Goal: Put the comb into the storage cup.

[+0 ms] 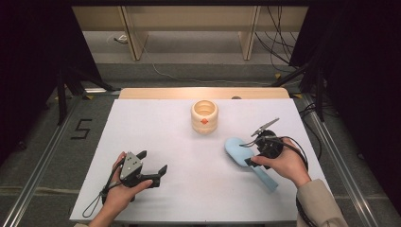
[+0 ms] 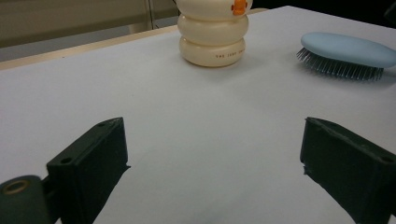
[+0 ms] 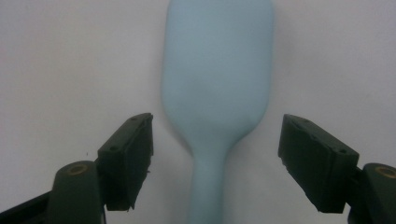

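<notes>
A light blue hairbrush (image 1: 236, 148) lies bristles down on the white table (image 1: 156, 127) at the right, its handle pointing toward the front edge. My right gripper (image 1: 255, 157) hangs over the brush where the head narrows into the handle. In the right gripper view the brush (image 3: 217, 74) runs up between the jaws of that gripper (image 3: 217, 140), which stand open on either side with a gap to each pad. My left gripper (image 1: 152, 162) rests low at the front left, open and empty (image 2: 215, 158). A cream ribbed cup (image 1: 204, 116) with an orange mark stands at the back centre.
From the left gripper view the cup (image 2: 212, 32) is straight ahead and the brush (image 2: 345, 51) is to its right, bristles on the table. A wooden edge (image 1: 203, 92) borders the table's far side. Cables and stand legs lie on the floor beyond.
</notes>
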A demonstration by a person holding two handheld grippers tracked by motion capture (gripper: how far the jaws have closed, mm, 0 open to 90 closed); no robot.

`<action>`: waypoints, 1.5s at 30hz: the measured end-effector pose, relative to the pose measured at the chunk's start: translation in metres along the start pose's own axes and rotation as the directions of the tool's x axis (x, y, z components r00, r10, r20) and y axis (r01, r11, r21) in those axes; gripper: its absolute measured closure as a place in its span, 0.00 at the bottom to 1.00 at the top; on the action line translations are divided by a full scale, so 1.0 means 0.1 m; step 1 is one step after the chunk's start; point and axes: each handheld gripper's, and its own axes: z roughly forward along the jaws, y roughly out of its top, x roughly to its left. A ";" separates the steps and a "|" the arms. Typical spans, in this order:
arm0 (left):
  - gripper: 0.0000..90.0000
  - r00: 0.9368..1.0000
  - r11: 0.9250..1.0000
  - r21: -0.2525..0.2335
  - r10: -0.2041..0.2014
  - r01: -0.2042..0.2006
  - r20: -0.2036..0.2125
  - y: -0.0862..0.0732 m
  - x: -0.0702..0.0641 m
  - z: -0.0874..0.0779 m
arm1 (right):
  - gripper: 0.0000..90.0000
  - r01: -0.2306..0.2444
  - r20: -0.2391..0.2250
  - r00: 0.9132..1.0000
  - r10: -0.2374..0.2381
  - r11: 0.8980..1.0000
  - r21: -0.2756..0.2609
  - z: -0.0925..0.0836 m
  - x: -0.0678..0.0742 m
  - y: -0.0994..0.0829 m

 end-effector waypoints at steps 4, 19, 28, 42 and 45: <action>0.08 1.000 1.000 0.000 0.000 0.000 0.001 0.00 0.00 0.00 | 0.33 -0.006 -0.007 1.000 0.007 0.996 0.092 0.07 0.02 0.01; 0.08 1.000 1.000 -0.002 0.000 0.000 0.003 0.00 0.00 0.00 | 0.42 -0.022 -0.011 1.000 0.026 0.958 0.285 0.38 0.05 0.02; 0.08 1.000 1.000 -0.003 0.001 -0.001 0.002 0.00 -0.01 0.01 | 0.50 -0.032 0.006 0.999 0.031 0.952 0.304 0.46 0.03 0.02; 0.08 1.000 1.000 0.000 0.003 -0.003 0.003 0.00 -0.01 0.00 | 0.62 -0.047 0.058 0.998 0.030 0.947 0.318 0.49 0.06 0.05; 0.08 1.000 1.000 0.000 0.003 -0.003 0.001 0.00 -0.01 0.00 | 0.67 -0.053 0.070 0.997 0.032 0.944 0.324 0.48 0.06 0.05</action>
